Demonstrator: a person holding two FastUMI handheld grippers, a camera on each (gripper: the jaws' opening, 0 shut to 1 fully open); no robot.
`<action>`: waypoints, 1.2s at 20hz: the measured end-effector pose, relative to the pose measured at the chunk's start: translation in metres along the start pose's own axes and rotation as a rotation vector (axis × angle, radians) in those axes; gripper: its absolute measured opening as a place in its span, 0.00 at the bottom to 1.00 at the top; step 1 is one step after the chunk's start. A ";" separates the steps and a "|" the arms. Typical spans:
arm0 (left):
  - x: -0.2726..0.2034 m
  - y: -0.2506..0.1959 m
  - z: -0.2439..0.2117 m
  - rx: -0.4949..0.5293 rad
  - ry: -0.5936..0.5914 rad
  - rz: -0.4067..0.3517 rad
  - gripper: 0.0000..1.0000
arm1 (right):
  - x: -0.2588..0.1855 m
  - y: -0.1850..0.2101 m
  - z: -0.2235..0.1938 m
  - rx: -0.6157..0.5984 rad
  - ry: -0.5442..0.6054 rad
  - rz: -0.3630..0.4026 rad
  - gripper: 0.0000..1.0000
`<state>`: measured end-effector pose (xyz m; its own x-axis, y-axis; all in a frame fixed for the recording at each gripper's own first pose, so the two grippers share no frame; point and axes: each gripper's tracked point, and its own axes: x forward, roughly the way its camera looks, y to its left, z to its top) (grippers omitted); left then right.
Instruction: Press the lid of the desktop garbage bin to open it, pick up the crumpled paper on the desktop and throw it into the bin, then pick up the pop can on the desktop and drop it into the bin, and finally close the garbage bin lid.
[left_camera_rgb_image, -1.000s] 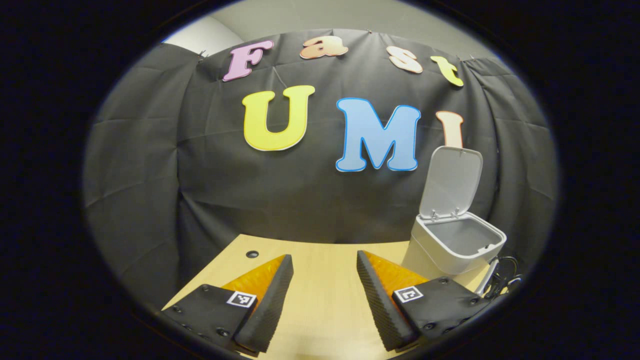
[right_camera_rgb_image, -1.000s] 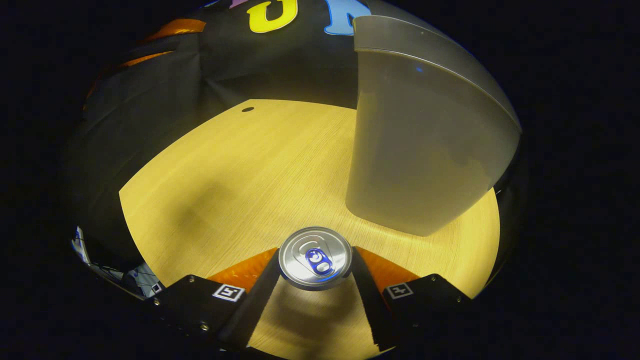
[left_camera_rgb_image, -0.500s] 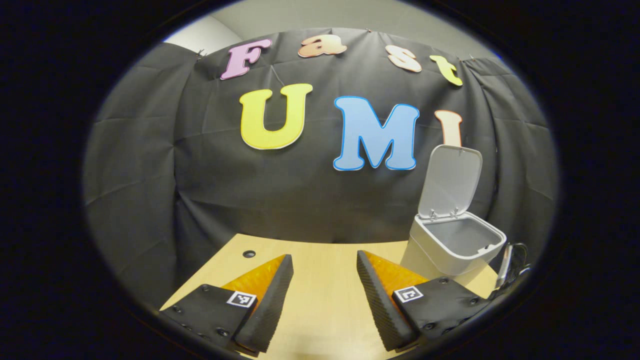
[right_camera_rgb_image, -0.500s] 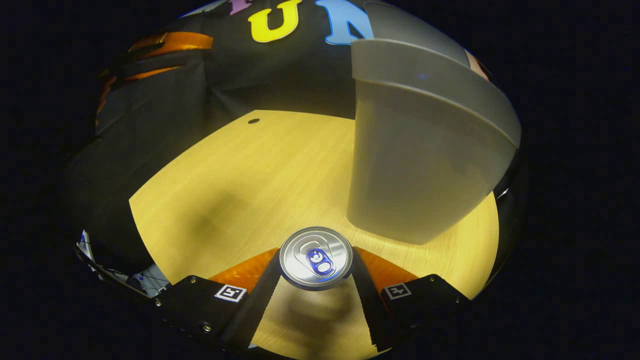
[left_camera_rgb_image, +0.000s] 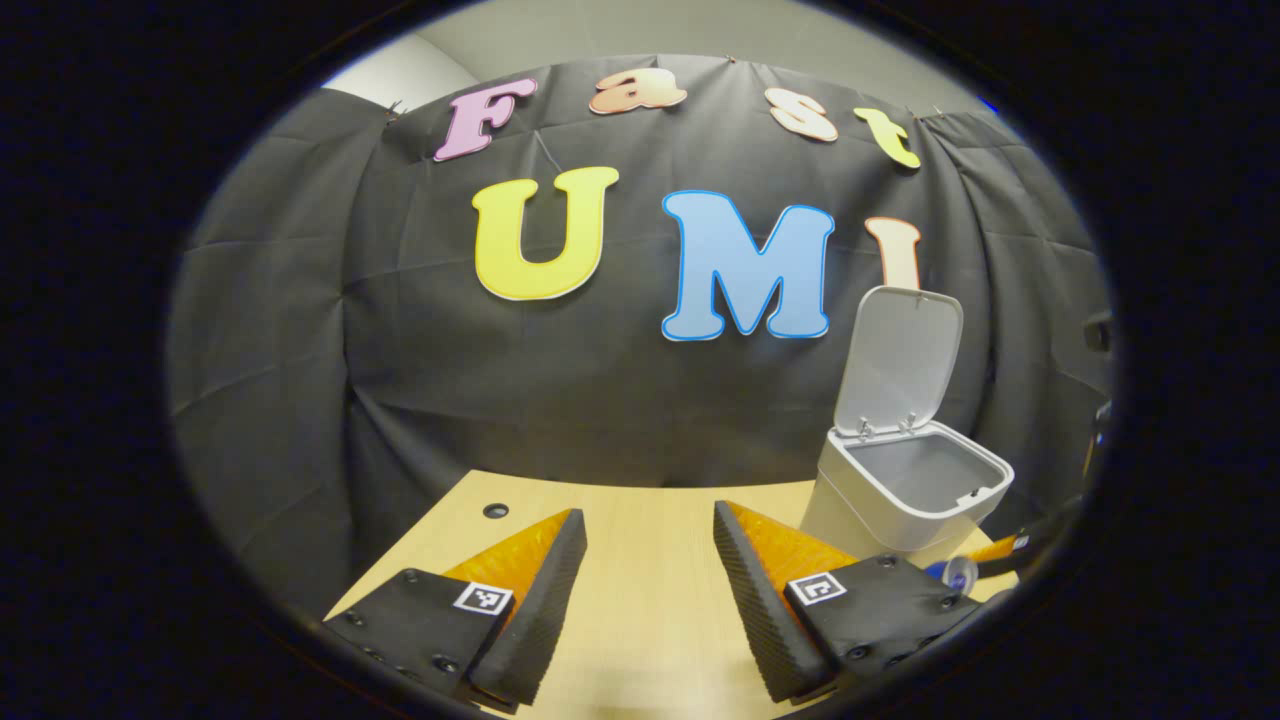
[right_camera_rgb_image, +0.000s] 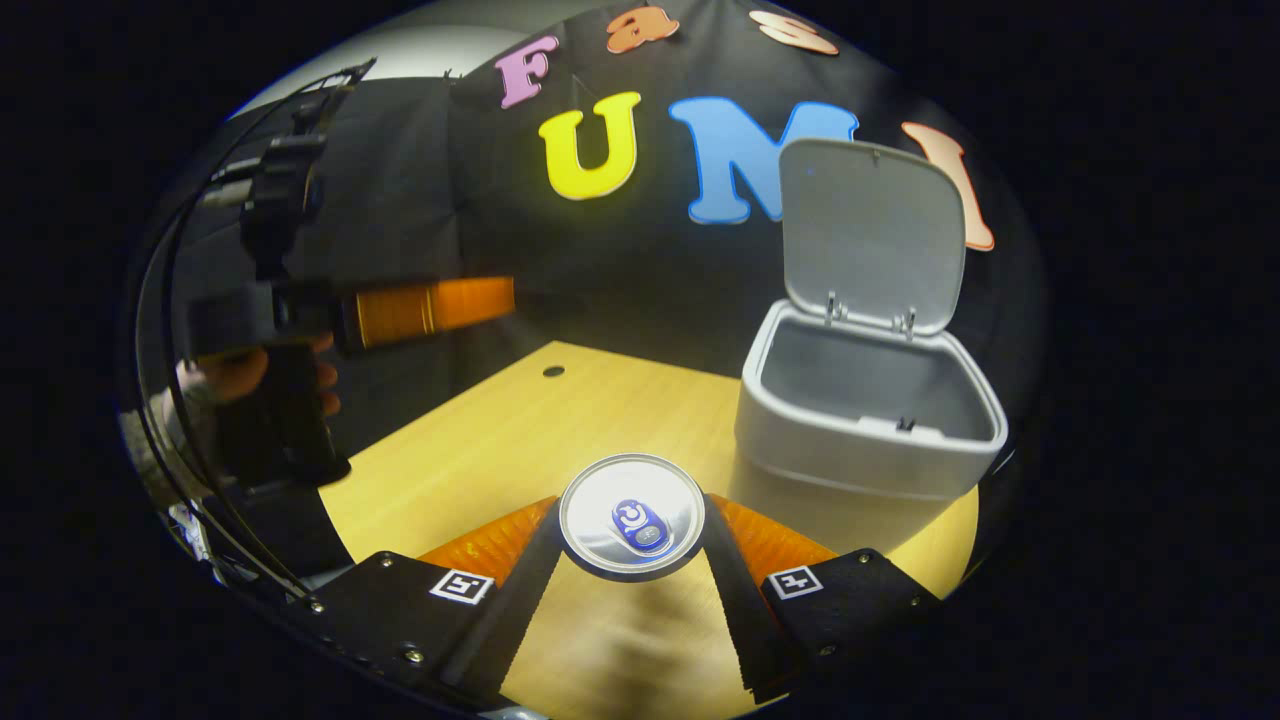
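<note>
In the right gripper view my right gripper (right_camera_rgb_image: 632, 520) is shut on the pop can (right_camera_rgb_image: 632, 515), held upright above the table with its silver top and blue tab toward me. The white garbage bin (right_camera_rgb_image: 860, 445) stands just ahead to the right, its lid (right_camera_rgb_image: 868, 235) standing open and its inside hollow showing. In the left gripper view my left gripper (left_camera_rgb_image: 648, 545) is open with nothing between its fingers, above the wooden table (left_camera_rgb_image: 640, 610). The bin (left_camera_rgb_image: 905, 490) stands at its right with the lid (left_camera_rgb_image: 900, 360) up, and the can (left_camera_rgb_image: 958, 572) peeks in beside it.
The left gripper (right_camera_rgb_image: 425, 308) and the hand (right_camera_rgb_image: 245, 375) holding it appear at the left of the right gripper view, with cables hanging from it. A small dark hole (right_camera_rgb_image: 552, 371) sits in the table near the back wall.
My right gripper has risen with the can, so the bin's open top and lid now show from above its rim. The left gripper has barely moved.
</note>
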<state>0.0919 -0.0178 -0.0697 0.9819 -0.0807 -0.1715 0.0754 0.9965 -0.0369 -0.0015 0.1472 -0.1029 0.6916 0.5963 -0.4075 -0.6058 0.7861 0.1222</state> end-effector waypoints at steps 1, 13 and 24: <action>0.000 -0.001 0.000 0.001 0.000 -0.001 0.92 | -0.006 -0.001 0.014 0.003 -0.041 -0.006 0.84; 0.002 -0.002 0.000 0.009 0.004 -0.008 0.92 | -0.029 -0.119 0.096 0.116 -0.279 -0.330 0.84; 0.006 -0.004 0.000 0.009 0.010 -0.013 0.92 | -0.025 -0.181 0.046 0.176 -0.135 -0.477 0.84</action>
<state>0.0976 -0.0227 -0.0709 0.9790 -0.0936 -0.1812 0.0896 0.9955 -0.0299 0.1084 -0.0024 -0.0733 0.9261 0.1721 -0.3358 -0.1441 0.9838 0.1067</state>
